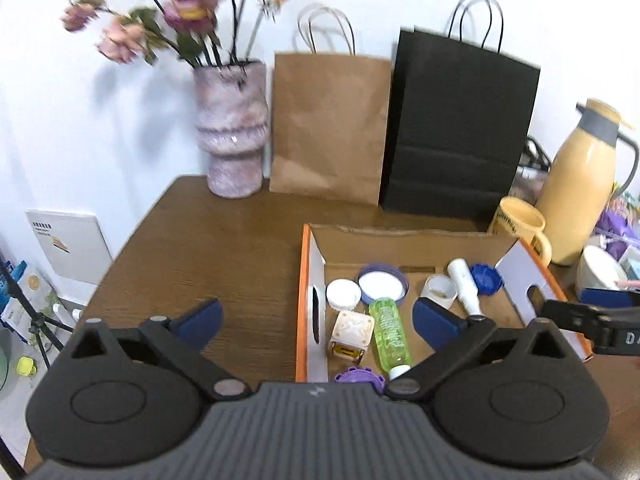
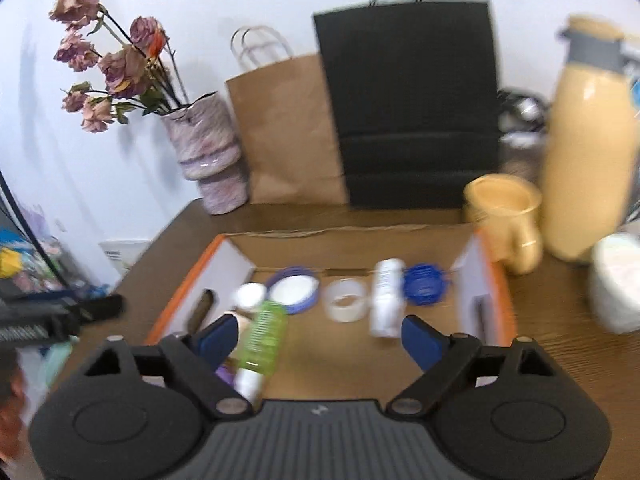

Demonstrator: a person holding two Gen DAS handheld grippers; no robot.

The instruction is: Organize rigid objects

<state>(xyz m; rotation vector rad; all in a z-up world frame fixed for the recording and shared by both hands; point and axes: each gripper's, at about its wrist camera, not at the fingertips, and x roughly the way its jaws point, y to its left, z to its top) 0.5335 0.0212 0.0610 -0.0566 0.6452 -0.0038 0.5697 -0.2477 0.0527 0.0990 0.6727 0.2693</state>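
Both grippers' fingers (image 1: 200, 322) wide, empty, cardboard box (image 1: 404, 246) holding one green bottle (image 1: 390, 336), two bags behind.

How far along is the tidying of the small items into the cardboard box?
Looks nearly done: the green bottle, white tube, lids and small jars lie inside the cardboard box. Left gripper and right gripper are both open and empty. No loose small items show on the table.

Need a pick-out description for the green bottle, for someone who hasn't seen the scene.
Find the shallow cardboard box with orange edges on the brown table, in front of the two paper bags. In its near-left part, the green bottle lies on its side, white cap toward the camera, next to a cream cube-shaped container. It is the only translucent green item there.
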